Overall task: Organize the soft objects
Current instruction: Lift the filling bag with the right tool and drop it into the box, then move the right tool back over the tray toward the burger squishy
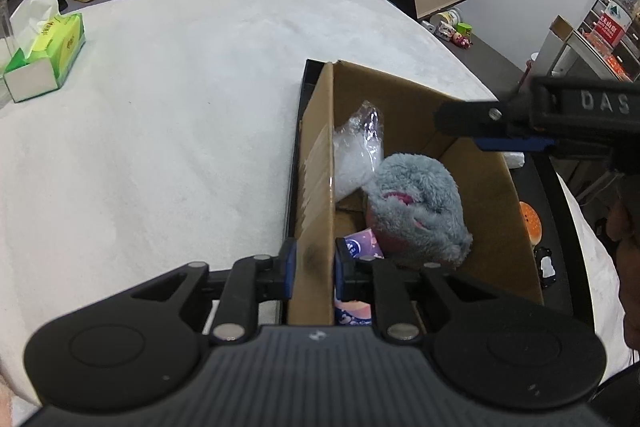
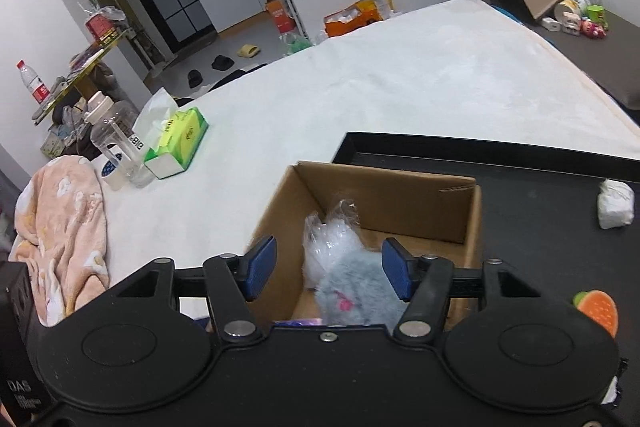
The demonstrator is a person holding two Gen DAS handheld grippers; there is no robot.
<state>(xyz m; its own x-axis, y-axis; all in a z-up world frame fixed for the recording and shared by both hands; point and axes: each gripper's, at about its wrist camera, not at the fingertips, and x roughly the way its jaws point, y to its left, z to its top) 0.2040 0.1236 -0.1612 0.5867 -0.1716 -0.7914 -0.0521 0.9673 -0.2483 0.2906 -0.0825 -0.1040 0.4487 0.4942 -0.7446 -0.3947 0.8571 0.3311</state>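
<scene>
A cardboard box (image 1: 492, 195) stands on a black tray (image 1: 560, 211). In it lie a grey and pink plush toy (image 1: 416, 211), a clear bag of white stuffing (image 1: 356, 155) and a purple packet (image 1: 360, 247). My left gripper (image 1: 315, 263) is shut on the box's left wall. My right gripper (image 2: 328, 267) is open and empty above the box (image 2: 400, 203), over the plush (image 2: 360, 291) and the bag (image 2: 332, 243); it also shows in the left wrist view (image 1: 480, 127).
The tray (image 2: 520, 187) lies on a white bed (image 2: 400, 75). A white wad (image 2: 616, 205) and an orange burger-like toy (image 2: 598, 309) lie on the tray. A green tissue box (image 2: 176, 143), a clear bottle (image 2: 116, 143) and a peach blanket (image 2: 64, 227) lie to the left.
</scene>
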